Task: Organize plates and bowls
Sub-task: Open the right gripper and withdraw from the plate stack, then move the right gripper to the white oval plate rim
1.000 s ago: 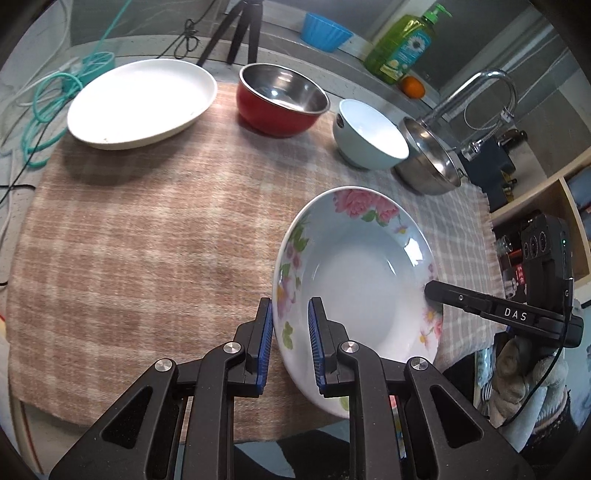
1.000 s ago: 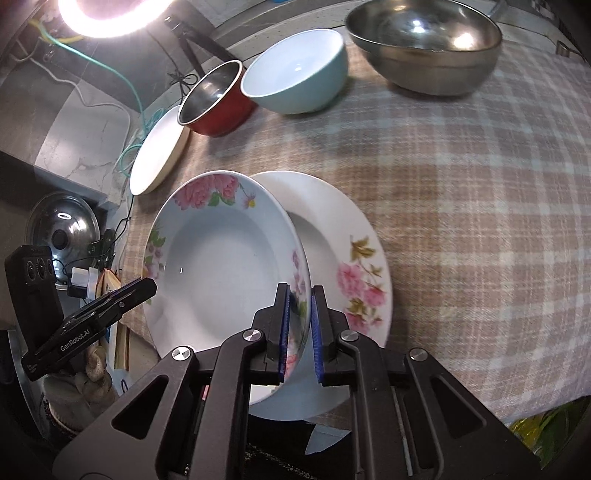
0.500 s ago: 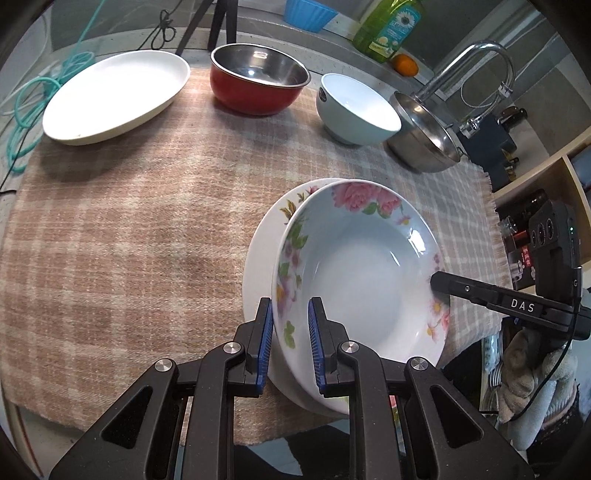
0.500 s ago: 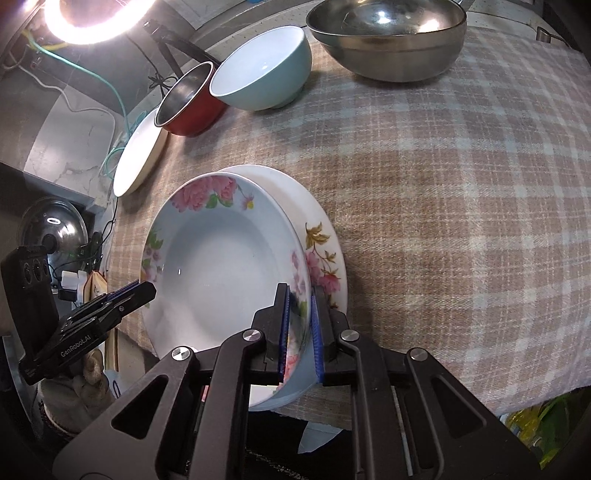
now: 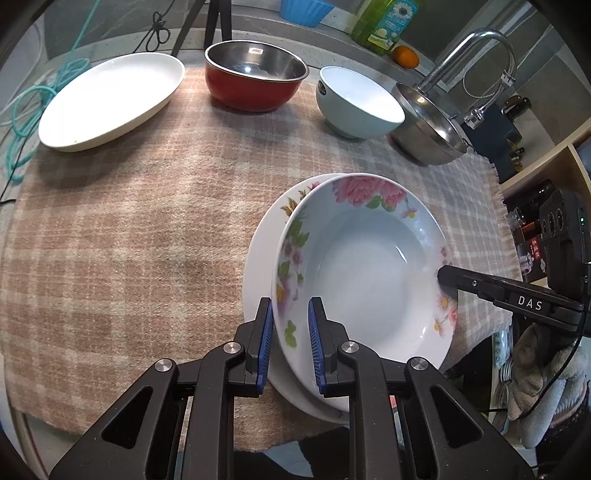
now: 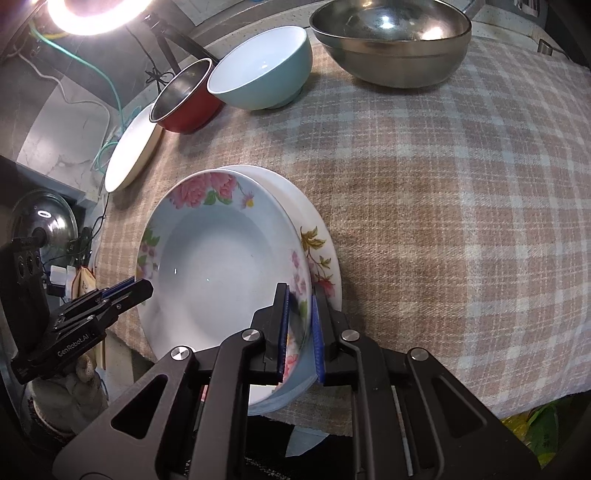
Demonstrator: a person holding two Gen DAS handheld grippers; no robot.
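Observation:
A deep floral plate point(image 5: 365, 266) point(image 6: 218, 266) rests on a flatter floral plate point(image 5: 258, 258) point(image 6: 317, 243) at the near edge of the checked cloth. My left gripper point(image 5: 290, 314) straddles the deep plate's left rim with its jaws slightly apart. My right gripper point(image 6: 299, 299) straddles the opposite rim, its jaws a little apart too. The right gripper shows in the left wrist view point(image 5: 480, 284), and the left gripper in the right wrist view point(image 6: 122, 291).
At the back stand a white oval dish point(image 5: 110, 99), a red bowl point(image 5: 255, 81), a light blue bowl point(image 5: 354, 103) and a steel bowl point(image 5: 428, 125) point(image 6: 391, 40). A faucet point(image 5: 480, 48) and a soap bottle point(image 5: 384, 22) lie behind. The cloth's edge point(image 5: 498, 206) is to the right.
The deep floral plate came down onto the flat floral plate and now lies more level. Both grippers' jaws have widened slightly at its rim.

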